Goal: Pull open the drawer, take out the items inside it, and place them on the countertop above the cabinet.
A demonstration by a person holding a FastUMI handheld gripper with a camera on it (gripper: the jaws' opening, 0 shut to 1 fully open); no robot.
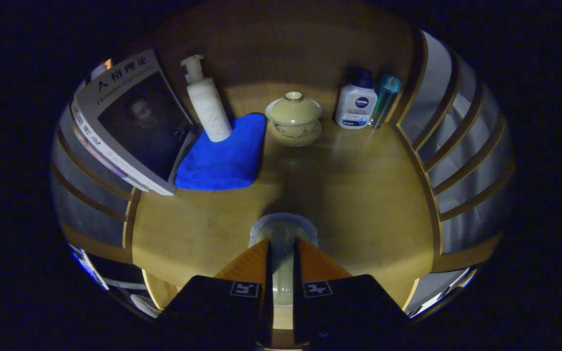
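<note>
Nearest the camera, the gripper (282, 253) has its two fingers drawn close on a pale cup (283, 234), one finger on each side of it; the cup's rim shows just past the fingertips and a strip of its body shows in the narrow gap between them, so the jaws appear narrow and clamped on the cup. It hangs over the wooden countertop (359, 195), so the step in hand looks like setting this drawer item down. To do it well, I would lower it straight onto the bare wood just ahead of the fingers, keep it upright, let its base settle before easing the jaws apart, and then back out along the fingers' line so neither fingertip tips it. Whether the cup already touches the wood I cannot tell. Of the things beyond, the largest is a book (125, 122) leaning at the left, then a folded blue cloth (225, 156) beside it with a white pump bottle (207, 105) standing at its far end. A lidded tea bowl on a saucer (293, 119) sits near the cloth's corner, well clear of the landing spot. A small white bottle (356, 107) and a slim teal bottle (384, 100) stand together by the slatted side rail (456, 146).
</note>
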